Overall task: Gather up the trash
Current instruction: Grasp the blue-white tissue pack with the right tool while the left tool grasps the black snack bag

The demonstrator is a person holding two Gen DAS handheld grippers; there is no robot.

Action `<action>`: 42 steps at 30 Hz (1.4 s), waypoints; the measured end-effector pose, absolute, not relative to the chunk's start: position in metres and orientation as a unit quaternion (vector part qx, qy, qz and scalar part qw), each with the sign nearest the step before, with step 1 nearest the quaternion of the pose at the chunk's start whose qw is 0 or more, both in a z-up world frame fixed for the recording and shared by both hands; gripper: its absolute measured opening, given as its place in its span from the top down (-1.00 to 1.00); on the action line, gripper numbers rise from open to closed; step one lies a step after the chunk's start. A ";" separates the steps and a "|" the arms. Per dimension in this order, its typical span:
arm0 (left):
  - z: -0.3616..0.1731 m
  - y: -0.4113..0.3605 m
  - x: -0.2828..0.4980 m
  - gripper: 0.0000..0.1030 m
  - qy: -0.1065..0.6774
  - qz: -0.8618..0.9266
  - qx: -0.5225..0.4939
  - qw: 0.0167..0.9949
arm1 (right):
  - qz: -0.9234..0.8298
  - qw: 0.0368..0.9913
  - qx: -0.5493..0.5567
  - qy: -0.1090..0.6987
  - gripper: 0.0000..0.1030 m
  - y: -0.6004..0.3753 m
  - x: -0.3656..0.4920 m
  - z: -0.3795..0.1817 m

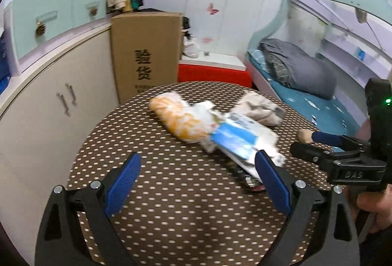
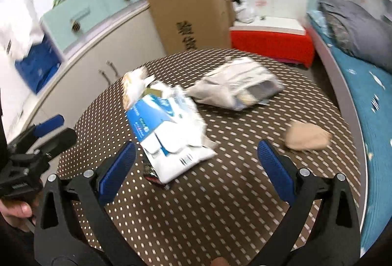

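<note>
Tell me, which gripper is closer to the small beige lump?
Right. The right gripper hovers open just before the beige lump; the left gripper sits across the table, past the blue-and-white packet.

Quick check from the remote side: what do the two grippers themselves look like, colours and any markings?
Both match. The left gripper and right gripper have black plastic frames with triangular cut-outs, silver pivot bolts and textured blue finger pads. Seen from the left wrist view, the right one bears raised lettering, seemingly "DAS", and a green light. No cables visible.

Glossy plastic blue-white wrapper point(image 2: 169, 133), matt polka-dot cloth tabletop point(image 2: 220, 204), textured rubbery blue tong pads point(image 1: 123, 180), cardboard box point(image 1: 144, 55)
</note>
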State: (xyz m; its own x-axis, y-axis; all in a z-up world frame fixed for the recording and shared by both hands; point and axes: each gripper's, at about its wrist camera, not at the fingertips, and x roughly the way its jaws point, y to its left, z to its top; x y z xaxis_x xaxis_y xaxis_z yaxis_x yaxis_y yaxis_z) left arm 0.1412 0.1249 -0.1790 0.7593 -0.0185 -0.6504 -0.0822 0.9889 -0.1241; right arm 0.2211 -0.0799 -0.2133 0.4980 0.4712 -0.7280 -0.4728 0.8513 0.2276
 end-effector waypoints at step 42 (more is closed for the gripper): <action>-0.253 0.029 0.205 0.26 0.444 -0.068 -0.034 0.893 | 0.239 0.868 0.136 0.413 -0.36 -0.196 0.177 -0.228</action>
